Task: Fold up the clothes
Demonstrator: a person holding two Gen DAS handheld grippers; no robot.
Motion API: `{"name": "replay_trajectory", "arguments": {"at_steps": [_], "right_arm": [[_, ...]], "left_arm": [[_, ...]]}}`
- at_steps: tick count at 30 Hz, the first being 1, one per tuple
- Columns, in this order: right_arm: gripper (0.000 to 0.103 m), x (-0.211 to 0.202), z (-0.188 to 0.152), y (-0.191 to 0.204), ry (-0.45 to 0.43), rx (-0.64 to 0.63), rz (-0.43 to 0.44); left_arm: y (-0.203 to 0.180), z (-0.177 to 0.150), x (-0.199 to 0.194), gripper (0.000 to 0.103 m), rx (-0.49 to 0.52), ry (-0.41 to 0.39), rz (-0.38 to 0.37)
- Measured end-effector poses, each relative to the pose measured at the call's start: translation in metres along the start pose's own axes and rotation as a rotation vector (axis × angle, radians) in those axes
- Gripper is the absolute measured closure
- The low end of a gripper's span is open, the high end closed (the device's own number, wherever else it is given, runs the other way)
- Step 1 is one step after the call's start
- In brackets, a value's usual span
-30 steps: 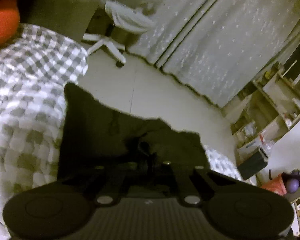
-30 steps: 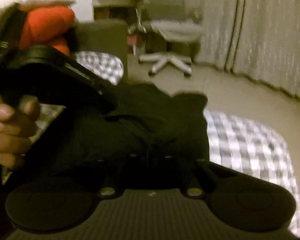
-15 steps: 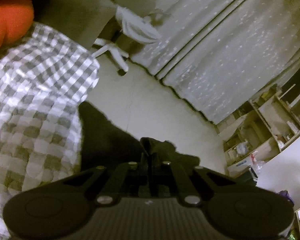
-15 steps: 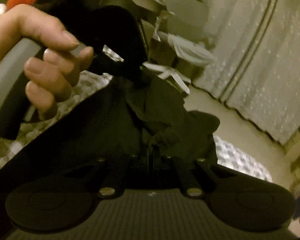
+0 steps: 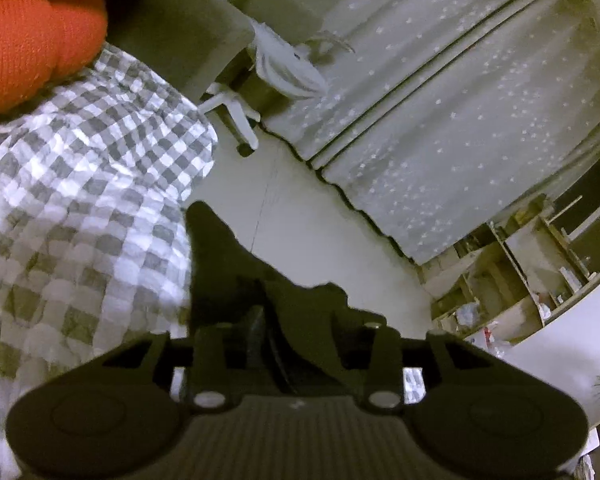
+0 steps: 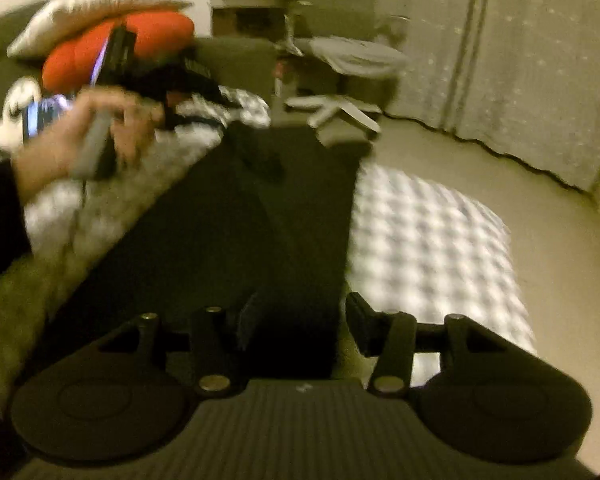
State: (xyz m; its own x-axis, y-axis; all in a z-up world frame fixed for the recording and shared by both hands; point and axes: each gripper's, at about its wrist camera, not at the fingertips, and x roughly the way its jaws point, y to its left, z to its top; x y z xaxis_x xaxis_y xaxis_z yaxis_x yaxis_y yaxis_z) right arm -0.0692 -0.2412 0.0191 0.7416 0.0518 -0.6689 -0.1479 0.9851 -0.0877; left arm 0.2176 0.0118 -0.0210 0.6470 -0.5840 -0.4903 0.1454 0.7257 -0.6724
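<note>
While both pairs of fingers stand spread, the dark garment [image 6: 260, 232] lies flat on the checked bed [image 6: 428, 232], running between the right gripper [image 6: 300, 324] fingers and before the left gripper [image 5: 296, 332].

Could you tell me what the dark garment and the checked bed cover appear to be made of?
Dark garment: soft, matte black fabric, likely knit cotton; it drapes and creases limply. Checked bed cover: puckered grey-and-white woven cloth, seemingly seersucker-like cotton, with a slight sheen.

Checkered bed [image 6: 428, 240]; dark garment [image 6: 236, 232], orange cushion [image 5: 28, 40] on it.
</note>
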Motion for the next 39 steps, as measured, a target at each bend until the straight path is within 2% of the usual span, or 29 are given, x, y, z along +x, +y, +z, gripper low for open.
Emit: {"name": "replay_trajectory", "arguments": {"at_steps": [3,8,10,11,12,15,17,18,19,20,23,26,27,30,33,36,39], "right_arm": [[0.052,-0.024,-0.034,0.004,0.037,-0.016,-0.041],[0.052,-0.043,-0.073,0.008,0.082,-0.012,-0.037],[0.057,-0.046,-0.085,0.008,0.105,-0.006,-0.031],[0.067,-0.047,-0.091,0.008,0.117,-0.004,-0.029],[0.071,-0.049,-0.097,0.008,0.129,0.0,-0.027],[0.072,-0.049,-0.107,-0.001,0.163,0.049,-0.049],[0.073,-0.049,-0.108,-0.006,0.163,0.087,-0.024],[0.088,-0.05,-0.108,-0.008,0.163,0.107,-0.012],[0.099,-0.05,-0.108,-0.009,0.163,0.119,-0.005],[0.1,-0.052,-0.107,0.001,0.164,0.07,-0.045],[0.1,-0.059,-0.104,0.032,0.167,-0.082,-0.17],[0.1,-0.061,-0.103,0.079,0.16,-0.254,-0.325],[0.1,-0.059,-0.103,0.096,0.154,-0.3,-0.345],[0.1,-0.049,-0.103,0.13,0.154,-0.354,-0.337],[0.098,-0.034,-0.106,0.151,0.18,-0.399,-0.383],[0.097,-0.037,-0.11,0.156,0.178,-0.352,-0.331],[0.096,-0.045,-0.115,0.156,0.173,-0.318,-0.329]], "left_arm": [[-0.013,-0.009,0.001,0.063,0.046,0.051,-0.007],[-0.032,-0.024,-0.004,0.062,0.115,0.102,0.008],[-0.036,-0.03,-0.006,0.062,0.126,0.116,0.012],[-0.037,-0.033,-0.007,0.062,0.132,0.123,0.014],[-0.039,-0.036,-0.008,0.063,0.138,0.129,0.015],[-0.043,-0.046,-0.008,0.063,0.15,0.15,0.022],[-0.045,-0.054,-0.007,0.063,0.148,0.164,0.02],[-0.046,-0.056,-0.007,0.063,0.154,0.168,0.021],[-0.047,-0.058,-0.006,0.064,0.161,0.171,0.023],[-0.047,-0.06,-0.006,0.064,0.168,0.174,0.024],[-0.051,-0.062,-0.009,0.064,0.183,0.167,0.025],[-0.054,-0.065,-0.011,0.064,0.194,0.163,0.022],[-0.054,-0.065,-0.012,0.064,0.196,0.164,0.023],[-0.053,-0.067,-0.013,0.064,0.202,0.167,0.025],[-0.051,-0.068,-0.015,0.064,0.208,0.164,0.027],[-0.049,-0.067,-0.017,0.063,0.197,0.161,0.021],[-0.047,-0.067,-0.014,0.06,0.182,0.157,0.021]]}}
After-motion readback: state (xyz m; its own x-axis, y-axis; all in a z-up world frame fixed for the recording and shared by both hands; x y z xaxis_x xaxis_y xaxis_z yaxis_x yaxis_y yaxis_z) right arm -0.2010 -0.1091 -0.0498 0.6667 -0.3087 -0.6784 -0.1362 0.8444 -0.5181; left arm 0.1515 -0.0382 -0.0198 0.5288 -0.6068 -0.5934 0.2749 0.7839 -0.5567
